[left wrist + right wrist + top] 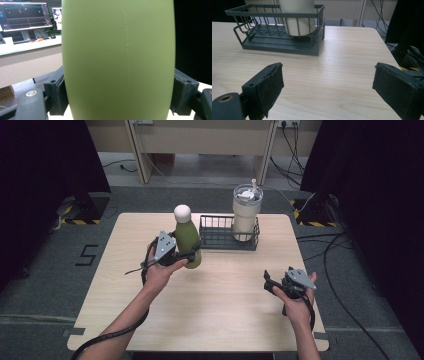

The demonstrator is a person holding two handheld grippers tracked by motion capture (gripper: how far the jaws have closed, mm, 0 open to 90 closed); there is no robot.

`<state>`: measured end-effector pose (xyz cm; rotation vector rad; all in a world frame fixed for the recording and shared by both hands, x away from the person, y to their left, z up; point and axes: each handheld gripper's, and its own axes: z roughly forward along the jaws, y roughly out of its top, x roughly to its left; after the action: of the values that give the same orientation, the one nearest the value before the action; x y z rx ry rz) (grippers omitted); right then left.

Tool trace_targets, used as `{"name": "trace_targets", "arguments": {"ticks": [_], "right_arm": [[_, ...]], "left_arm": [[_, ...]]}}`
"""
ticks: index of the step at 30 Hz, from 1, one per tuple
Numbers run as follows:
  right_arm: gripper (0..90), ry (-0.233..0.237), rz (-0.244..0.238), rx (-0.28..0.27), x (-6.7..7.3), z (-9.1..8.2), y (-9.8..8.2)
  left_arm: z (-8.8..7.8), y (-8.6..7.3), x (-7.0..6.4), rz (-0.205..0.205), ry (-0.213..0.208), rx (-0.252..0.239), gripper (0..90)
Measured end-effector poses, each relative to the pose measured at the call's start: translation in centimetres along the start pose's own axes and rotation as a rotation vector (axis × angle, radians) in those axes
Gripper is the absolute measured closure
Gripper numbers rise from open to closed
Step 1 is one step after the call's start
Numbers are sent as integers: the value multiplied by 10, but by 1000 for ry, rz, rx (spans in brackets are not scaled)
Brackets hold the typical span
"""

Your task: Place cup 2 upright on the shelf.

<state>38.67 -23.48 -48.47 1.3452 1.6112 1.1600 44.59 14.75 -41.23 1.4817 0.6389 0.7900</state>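
A green bottle point(188, 240) with a round white cap stands upright, just left of a dark wire basket point(220, 238). My left gripper point(187, 254) is shut on the bottle's lower body; in the left gripper view the green bottle point(117, 60) fills the space between both jaws, which press its sides. A cream tumbler point(246, 213) with a lid and straw stands in the basket's right end, and its base shows as the cream tumbler point(297, 17) inside the wire basket point(279, 42). My right gripper point(270, 283) rests near the table's right front, open, with nothing between its jaws point(327, 92).
The light wooden table point(210, 315) has bare surface across its front and middle. Dark curtains hang at both sides. Cables lie on the floor at the right. In the left gripper view a desk with monitors point(25, 15) stands in the background.
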Motion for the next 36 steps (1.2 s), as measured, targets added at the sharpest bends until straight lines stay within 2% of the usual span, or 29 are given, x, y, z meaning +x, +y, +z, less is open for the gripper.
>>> {"name": "trace_targets", "arguments": {"ticks": [7, 8, 11, 19, 23, 25, 26, 36], "right_arm": [[96, 1, 2, 2, 0, 0, -1], [96, 2, 3, 2, 0, 0, -1], [97, 2, 5, 0, 0, 0, 0], [98, 4, 7, 2, -1, 0, -1], [99, 7, 9, 2, 0, 0, -1], [99, 6, 13, 3, 0, 0, -1], [99, 4, 14, 4, 0, 0, -1], [99, 4, 11, 4, -1, 0, -2]], "left_arm": [[9, 6, 2, 6, 8, -12, 200], [11, 6, 1, -6, 4, -9, 200], [16, 10, 2, 12, 6, -16, 200], [27, 15, 2, -6, -4, -20, 200], [31, 16, 3, 1, -5, -15, 200], [34, 18, 5, 8, 7, -21, 201], [35, 18, 4, -4, -1, -16, 201], [43, 23, 7, -8, 8, -25, 200]]}}
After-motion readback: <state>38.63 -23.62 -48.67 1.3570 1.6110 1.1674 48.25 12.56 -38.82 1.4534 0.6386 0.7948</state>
